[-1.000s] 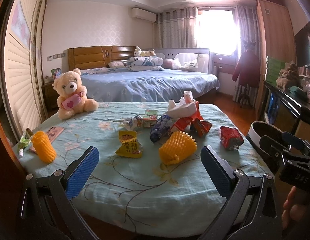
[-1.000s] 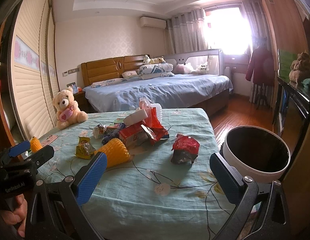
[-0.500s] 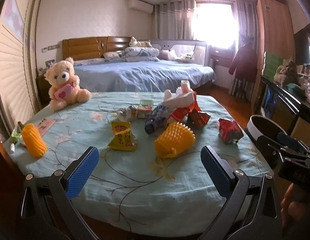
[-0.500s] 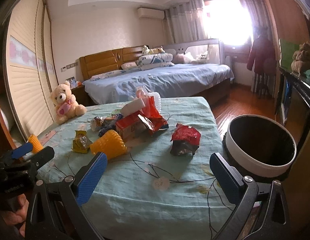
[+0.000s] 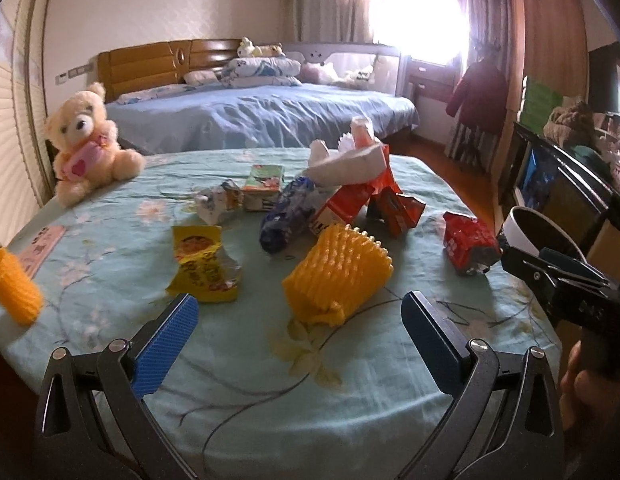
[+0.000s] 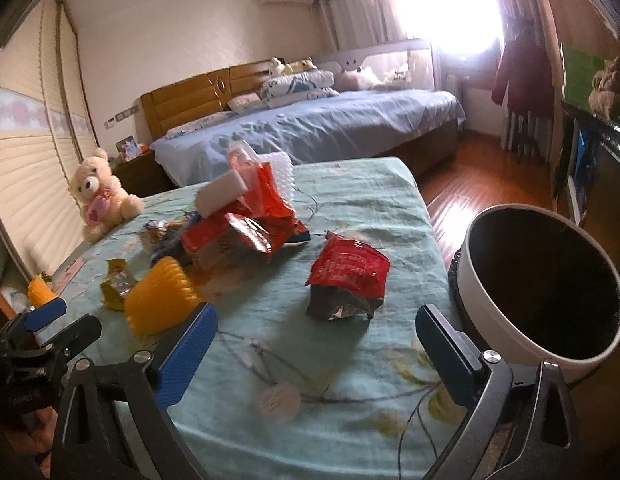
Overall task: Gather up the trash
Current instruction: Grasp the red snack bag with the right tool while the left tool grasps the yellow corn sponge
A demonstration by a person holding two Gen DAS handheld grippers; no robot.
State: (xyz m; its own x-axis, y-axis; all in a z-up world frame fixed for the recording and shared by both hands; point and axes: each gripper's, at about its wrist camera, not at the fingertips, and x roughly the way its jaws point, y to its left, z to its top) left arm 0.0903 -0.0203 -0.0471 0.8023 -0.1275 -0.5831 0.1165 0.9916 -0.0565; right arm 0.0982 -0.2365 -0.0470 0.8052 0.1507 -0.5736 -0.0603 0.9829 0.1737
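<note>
Both the left gripper [image 5: 296, 330] and right gripper [image 6: 315, 338] hover with jaws spread wide, empty. Trash sits mid-frame on the desk [image 5: 270, 360]: a yellow foam net [image 5: 337, 276], a red wrapper [image 6: 347, 276]; the bin [image 6: 537, 292] at right.

**Occluded and cropped regions**

Left wrist view: the yellow foam net [image 5: 12, 286] at the left edge is blurred and partly cropped; the bin [image 5: 529, 230] is largely hidden behind the right gripper [image 5: 565, 276]. Right wrist view: the wrapper pile [image 6: 246, 220] overlaps, and its labels are illegible.
</note>
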